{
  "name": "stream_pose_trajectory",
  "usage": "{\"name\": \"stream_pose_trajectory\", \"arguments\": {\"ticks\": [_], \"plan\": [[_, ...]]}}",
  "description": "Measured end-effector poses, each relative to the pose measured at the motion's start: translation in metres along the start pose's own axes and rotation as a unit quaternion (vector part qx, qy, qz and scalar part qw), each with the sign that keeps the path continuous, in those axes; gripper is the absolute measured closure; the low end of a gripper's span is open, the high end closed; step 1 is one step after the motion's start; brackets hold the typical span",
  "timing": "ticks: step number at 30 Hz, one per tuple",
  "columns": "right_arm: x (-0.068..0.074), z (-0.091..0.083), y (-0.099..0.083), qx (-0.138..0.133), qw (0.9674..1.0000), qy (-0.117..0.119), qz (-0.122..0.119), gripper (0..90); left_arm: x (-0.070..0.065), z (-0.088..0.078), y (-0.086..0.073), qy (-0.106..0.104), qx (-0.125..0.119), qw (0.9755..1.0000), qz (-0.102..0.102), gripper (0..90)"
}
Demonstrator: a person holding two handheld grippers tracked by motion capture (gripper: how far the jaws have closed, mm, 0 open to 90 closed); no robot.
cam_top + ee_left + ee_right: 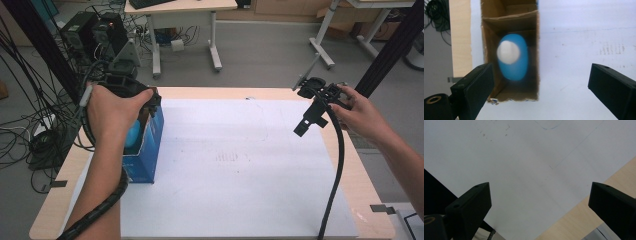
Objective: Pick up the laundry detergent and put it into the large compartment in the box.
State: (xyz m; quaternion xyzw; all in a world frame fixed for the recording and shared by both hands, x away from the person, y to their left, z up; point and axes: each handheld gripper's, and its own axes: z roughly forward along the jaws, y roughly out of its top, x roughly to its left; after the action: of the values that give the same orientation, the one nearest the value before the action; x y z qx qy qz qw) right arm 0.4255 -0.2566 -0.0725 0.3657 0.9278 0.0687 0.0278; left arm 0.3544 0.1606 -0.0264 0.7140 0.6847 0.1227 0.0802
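Note:
A blue cardboard box (150, 150) stands open-topped at the table's left side. Inside it lies a blue bottle with a white cap (512, 58), seen from above in the left gripper view; a bit of the blue bottle (133, 134) shows past the hand in the high view. My left gripper (541, 82) hovers above the box (510, 92), its jaws wide apart and nothing between them. The left gripper (131, 86) is held in the person's left hand. My right gripper (311, 119) hangs over the white sheet's right part; my right gripper (540, 202) stands open and empty.
A white sheet (235, 165) covers most of the wooden table (360, 180). Cables trail from both grippers toward the near edge. Desks (180, 10), computer towers and loose wires stand on the floor beyond the table.

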Motion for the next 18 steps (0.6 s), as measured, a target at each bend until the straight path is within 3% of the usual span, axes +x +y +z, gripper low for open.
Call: {"name": "stream_pose_trajectory", "arguments": {"ticks": [10,18], "plan": [[-0.005,0.000,-0.004,-0.005,0.9999,0.006,0.008,4.3,-0.031,-0.004,0.008,-0.019,-0.003,0.9989,0.043,7.1],[-0.008,-0.001,-0.007,-0.006,0.9999,0.008,0.010,4.3,-0.038,-0.004,0.011,-0.019,-0.003,0.9985,0.051,7.1]]}}
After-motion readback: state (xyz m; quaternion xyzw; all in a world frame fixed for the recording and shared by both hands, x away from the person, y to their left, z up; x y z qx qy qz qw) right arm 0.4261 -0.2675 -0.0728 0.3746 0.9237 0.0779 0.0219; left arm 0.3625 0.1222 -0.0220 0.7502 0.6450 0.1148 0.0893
